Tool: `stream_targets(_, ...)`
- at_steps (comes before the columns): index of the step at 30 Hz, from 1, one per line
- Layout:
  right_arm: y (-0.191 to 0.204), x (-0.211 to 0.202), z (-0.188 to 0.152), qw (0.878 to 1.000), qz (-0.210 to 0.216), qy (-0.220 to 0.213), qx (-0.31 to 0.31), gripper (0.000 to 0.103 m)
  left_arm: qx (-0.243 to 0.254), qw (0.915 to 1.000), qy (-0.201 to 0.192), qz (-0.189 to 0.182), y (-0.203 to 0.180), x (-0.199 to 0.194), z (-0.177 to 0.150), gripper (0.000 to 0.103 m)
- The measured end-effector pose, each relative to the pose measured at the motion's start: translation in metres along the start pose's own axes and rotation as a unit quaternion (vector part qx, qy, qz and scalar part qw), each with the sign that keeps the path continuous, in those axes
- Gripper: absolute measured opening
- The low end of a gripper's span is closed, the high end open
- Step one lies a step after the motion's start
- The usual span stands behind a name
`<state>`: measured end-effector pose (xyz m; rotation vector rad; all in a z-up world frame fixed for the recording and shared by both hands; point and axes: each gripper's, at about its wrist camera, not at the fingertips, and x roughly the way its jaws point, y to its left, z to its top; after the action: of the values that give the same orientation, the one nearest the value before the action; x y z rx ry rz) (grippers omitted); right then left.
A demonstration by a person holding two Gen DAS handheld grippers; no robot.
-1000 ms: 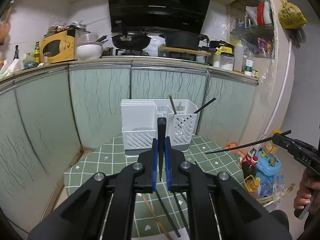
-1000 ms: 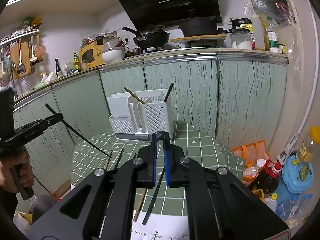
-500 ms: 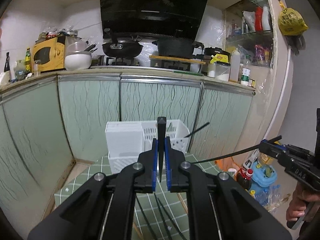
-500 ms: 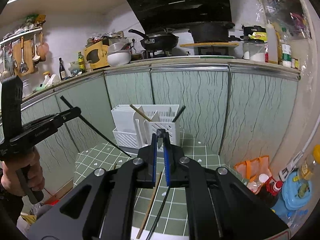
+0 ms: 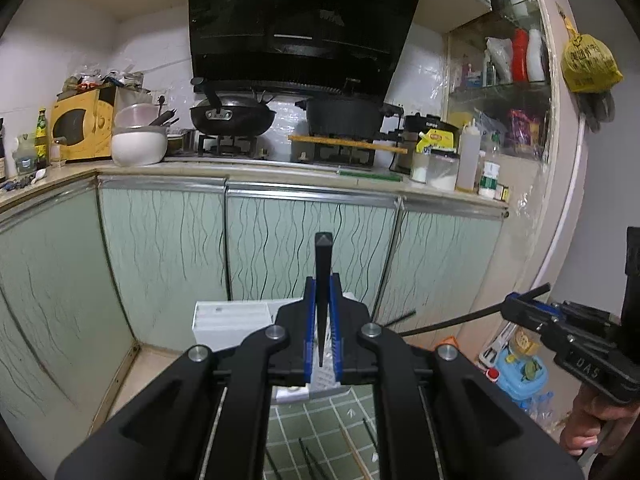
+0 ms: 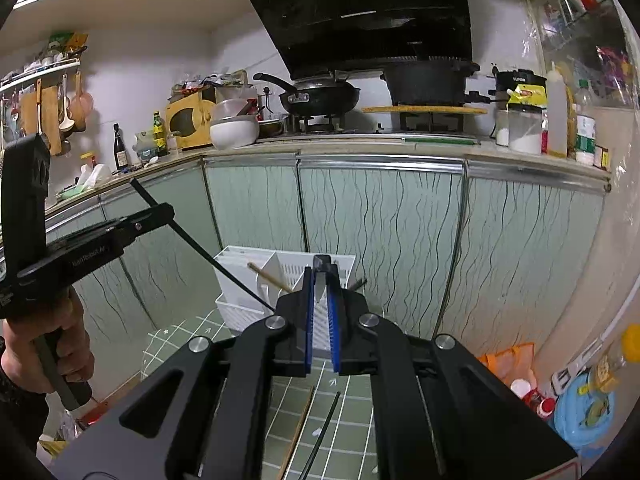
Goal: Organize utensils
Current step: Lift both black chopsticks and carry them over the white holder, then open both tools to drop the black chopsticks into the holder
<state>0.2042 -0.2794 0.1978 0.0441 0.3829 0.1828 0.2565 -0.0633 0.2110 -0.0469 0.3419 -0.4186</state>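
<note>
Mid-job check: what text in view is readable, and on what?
"DAS": side of the right gripper.
"SUPOR", faint: black appliance on the counter.
Too blurred or small to read: hood logo, yellow bag print, left gripper side lettering, bottle labels.

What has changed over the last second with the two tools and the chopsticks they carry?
Both tools rose: the white slotted plastic utensil holder and green checked tablecloth dropped lower in both views. Unchanged: left tool clamps its black chopstick, right tool clamps its black chopstick; the wooden chopstick sits in the holder.
</note>
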Motion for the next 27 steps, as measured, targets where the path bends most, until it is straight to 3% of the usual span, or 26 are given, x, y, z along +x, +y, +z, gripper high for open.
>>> stream_targets(11, -0.007, 0.043, 0.017, 1.000, 0.000, 0.017, -0.013, 0.006, 0.013, 0.9999, 0.004, -0.007, -0.008, 0.054, 0.020, 0.006)
stream_targets(27, -0.025, 0.114, 0.011, 0.998, 0.003, 0.057, -0.003, 0.006, 0.034, 0.9983, 0.047, -0.011, 0.001, 0.123, -0.024, 0.006)
